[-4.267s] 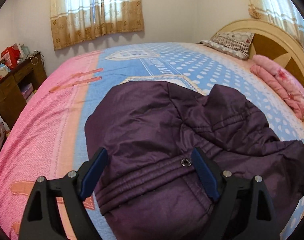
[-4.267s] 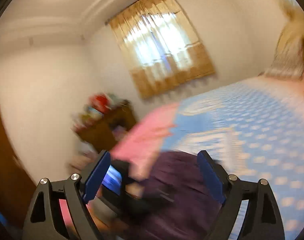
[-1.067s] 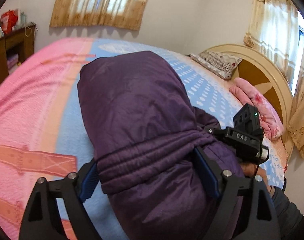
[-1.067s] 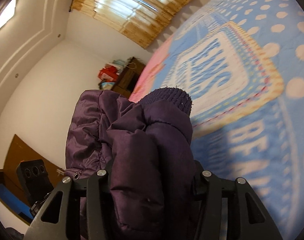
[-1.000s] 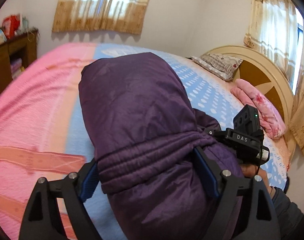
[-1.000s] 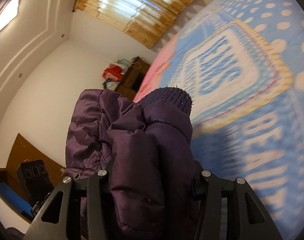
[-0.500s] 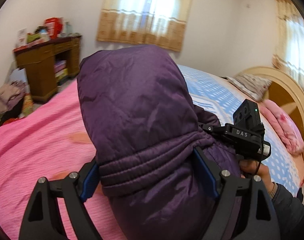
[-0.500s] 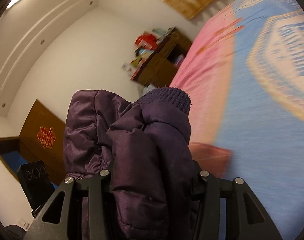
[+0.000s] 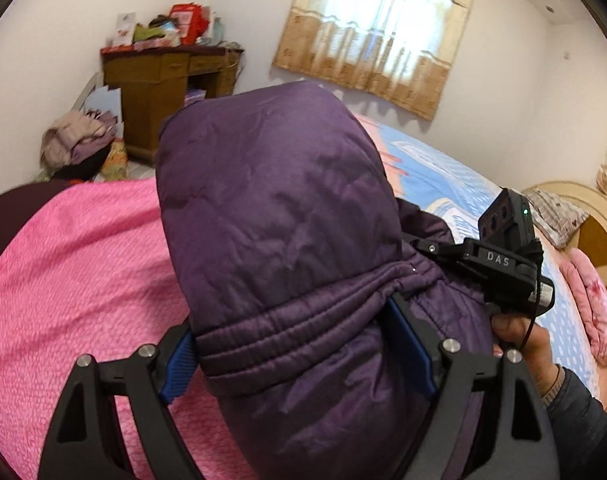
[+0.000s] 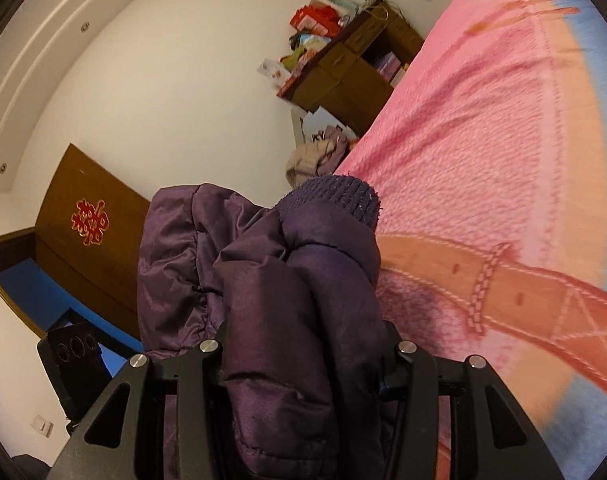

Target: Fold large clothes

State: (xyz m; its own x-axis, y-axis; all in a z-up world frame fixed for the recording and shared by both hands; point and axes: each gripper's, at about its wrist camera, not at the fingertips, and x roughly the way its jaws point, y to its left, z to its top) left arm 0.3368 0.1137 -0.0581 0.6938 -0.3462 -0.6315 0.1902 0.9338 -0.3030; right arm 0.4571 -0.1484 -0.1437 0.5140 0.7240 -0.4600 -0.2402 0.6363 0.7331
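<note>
Bulging between both grippers' fingers, the purple jacket [image 9: 287, 240] is clamped: left [image 9: 299, 344] wide, right [image 10: 303, 340] narrower.

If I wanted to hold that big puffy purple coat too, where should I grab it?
Probably the stitched ribbed band of the purple coat, coming from either side, because it is firmer and flatter than the puffy part. The left gripper already clamps there. The right gripper squeezes a bunched fold near the knitted cuff.
</note>
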